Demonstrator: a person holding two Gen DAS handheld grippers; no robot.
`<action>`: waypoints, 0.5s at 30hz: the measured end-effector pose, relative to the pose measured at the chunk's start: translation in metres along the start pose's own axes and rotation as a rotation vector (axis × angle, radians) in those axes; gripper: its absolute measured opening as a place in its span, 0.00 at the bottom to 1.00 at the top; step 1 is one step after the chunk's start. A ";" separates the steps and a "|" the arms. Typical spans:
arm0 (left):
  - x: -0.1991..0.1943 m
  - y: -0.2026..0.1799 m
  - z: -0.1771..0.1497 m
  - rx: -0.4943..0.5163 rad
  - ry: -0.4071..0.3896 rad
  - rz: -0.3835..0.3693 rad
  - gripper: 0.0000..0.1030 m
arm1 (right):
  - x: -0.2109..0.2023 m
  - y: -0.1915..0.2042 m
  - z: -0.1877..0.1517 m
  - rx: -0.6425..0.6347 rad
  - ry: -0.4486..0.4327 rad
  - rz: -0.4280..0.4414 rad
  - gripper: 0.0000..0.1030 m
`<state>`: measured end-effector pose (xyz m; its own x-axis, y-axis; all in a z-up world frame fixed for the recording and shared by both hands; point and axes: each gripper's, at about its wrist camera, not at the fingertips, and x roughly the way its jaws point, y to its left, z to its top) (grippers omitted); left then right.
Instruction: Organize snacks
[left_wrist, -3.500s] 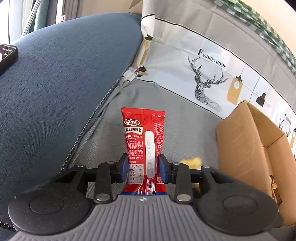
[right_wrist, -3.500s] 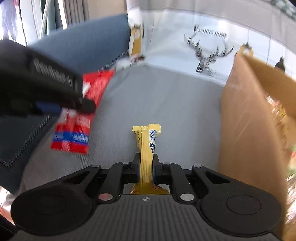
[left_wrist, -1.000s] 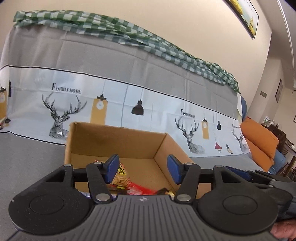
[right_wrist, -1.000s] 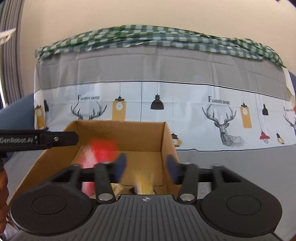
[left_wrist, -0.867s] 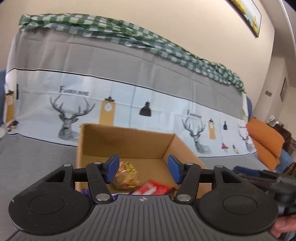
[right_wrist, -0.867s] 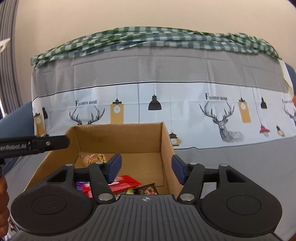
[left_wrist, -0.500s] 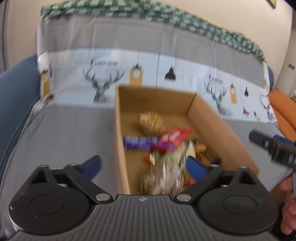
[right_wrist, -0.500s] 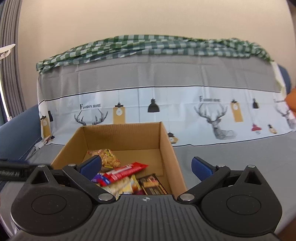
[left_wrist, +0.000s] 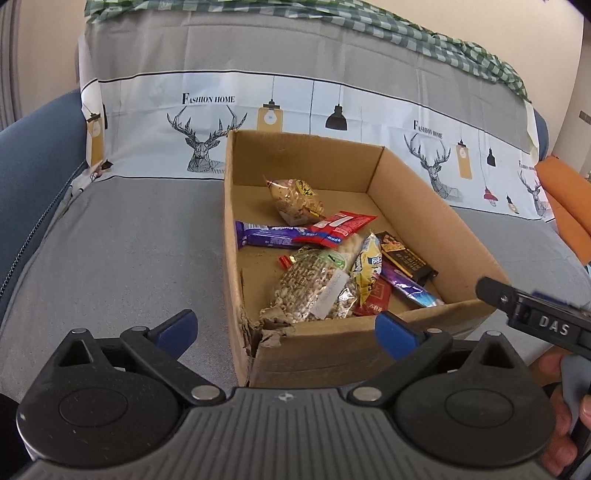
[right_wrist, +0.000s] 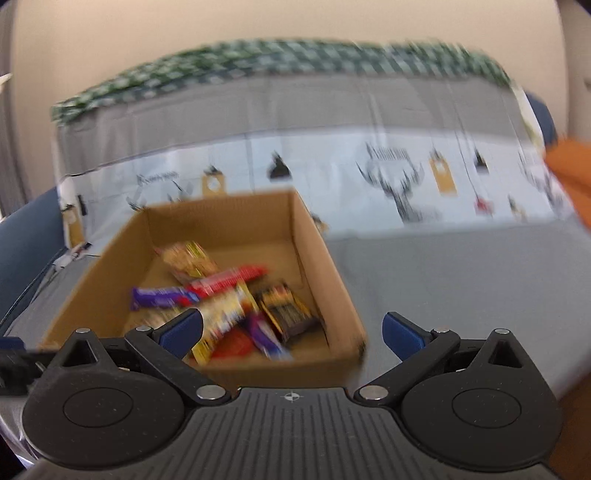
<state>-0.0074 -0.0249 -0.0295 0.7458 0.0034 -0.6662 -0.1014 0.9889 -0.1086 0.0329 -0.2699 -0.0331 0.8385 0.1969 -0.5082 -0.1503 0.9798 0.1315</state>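
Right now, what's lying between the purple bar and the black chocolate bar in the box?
In the left wrist view, the red packet, the clear nut bag and the yellow packet lie between them.

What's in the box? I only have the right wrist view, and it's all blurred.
Observer: The left wrist view is sharp. The cardboard box holds wrapped snacks, and a clear bag of nuts lies against its front wall.
Operator: Is the box damaged anywhere?
Observer: Yes, the torn corner at its near left is crumpled and split.
Operator: Is the other hand holding anything?
Observer: No. The left gripper is open and empty, in front of the box.
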 end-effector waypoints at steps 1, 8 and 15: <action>0.001 0.000 0.001 0.001 0.004 0.002 0.99 | 0.001 -0.005 -0.004 0.036 0.015 0.000 0.99; 0.007 0.000 0.002 -0.009 0.028 -0.017 0.99 | -0.009 -0.003 -0.002 0.059 0.018 0.023 0.99; 0.014 -0.003 0.003 -0.019 0.046 -0.058 0.99 | -0.001 0.013 -0.009 -0.022 0.014 0.036 0.99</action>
<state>0.0054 -0.0272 -0.0361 0.7196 -0.0616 -0.6917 -0.0714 0.9842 -0.1619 0.0251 -0.2574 -0.0388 0.8251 0.2319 -0.5152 -0.1917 0.9727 0.1309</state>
